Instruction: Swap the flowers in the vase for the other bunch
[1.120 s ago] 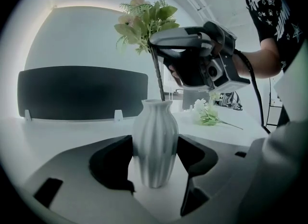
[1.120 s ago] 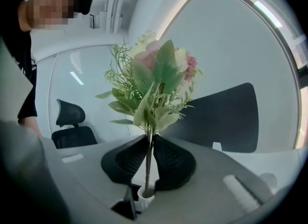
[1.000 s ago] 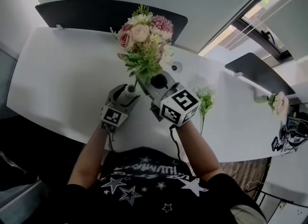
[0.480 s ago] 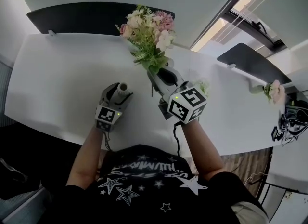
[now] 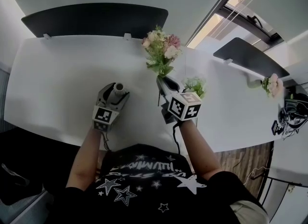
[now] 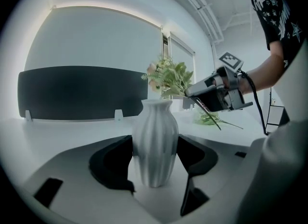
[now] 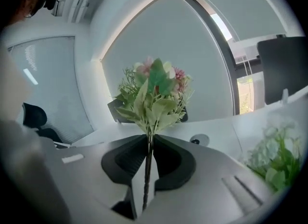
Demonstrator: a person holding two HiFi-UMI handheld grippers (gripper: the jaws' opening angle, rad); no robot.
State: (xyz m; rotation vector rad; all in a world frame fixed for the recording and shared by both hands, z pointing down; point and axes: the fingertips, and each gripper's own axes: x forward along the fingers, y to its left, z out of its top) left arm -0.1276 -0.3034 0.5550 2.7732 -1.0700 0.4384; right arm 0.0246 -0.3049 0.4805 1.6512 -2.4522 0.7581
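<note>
Bouquet (image 5: 162,54): stems run 6 to 12 o'clock, blooms at 12, my right gripper (image 5: 161,80) clamped on stems; my left gripper (image 5: 117,93) spread wide, gripping upright vase (image 6: 155,136)

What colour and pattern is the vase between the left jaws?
White, with vertical ribs down its body; the vase shows best in the left gripper view.

Left gripper (image 5: 117,89) out ahead of me, left forearm (image 5: 89,155) bare and running straight forward. Its jaws stand wide, pads pressed on both sides of vase (image 6: 155,141). Right gripper (image 5: 161,80) sits well apart to its right, pointing away from me, marker cube (image 5: 185,107) at near end. Its jaws nearly together, clamped on stems of bunch (image 7: 154,90). Right forearm (image 5: 197,146) bare, angled inward toward my torso.
</note>
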